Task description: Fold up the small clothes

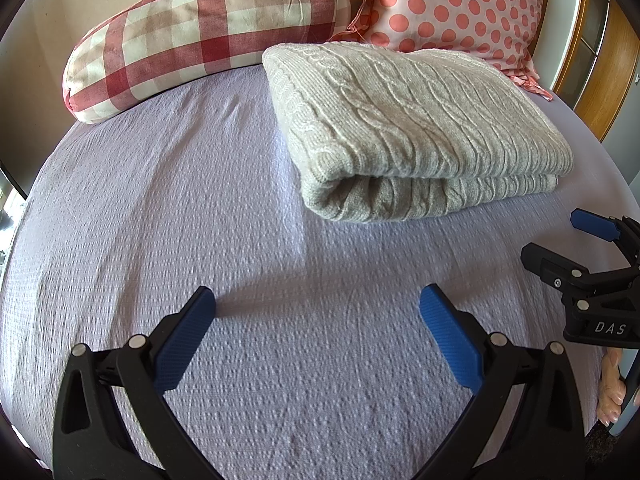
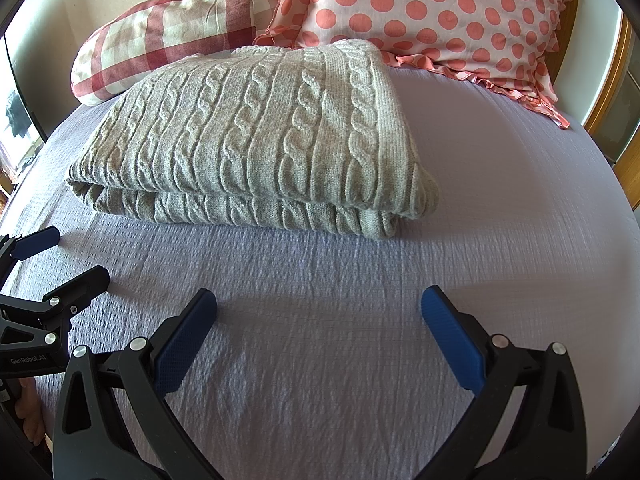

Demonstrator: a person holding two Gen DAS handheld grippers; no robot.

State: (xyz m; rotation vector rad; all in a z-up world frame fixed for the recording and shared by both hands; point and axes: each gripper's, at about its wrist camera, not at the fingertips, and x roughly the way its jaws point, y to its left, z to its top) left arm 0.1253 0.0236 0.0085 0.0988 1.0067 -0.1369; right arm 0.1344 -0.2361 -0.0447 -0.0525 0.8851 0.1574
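Observation:
A beige cable-knit sweater [image 1: 412,120] lies folded in a thick rectangle on the lilac bed sheet [image 1: 200,220], just in front of the pillows. It also shows in the right wrist view [image 2: 256,136]. My left gripper [image 1: 318,308] is open and empty, held over bare sheet short of the sweater's near left corner. My right gripper [image 2: 319,308] is open and empty, over bare sheet in front of the sweater's folded edge. Each gripper shows at the side of the other's view, the right one [image 1: 560,240] and the left one [image 2: 68,256], both open.
A red-and-cream checked bolster [image 1: 200,36] and a pink polka-dot pillow [image 1: 456,4] lie behind the sweater. A wooden frame [image 1: 592,72] stands at the right bed edge. A window [image 2: 16,120] is at the far left.

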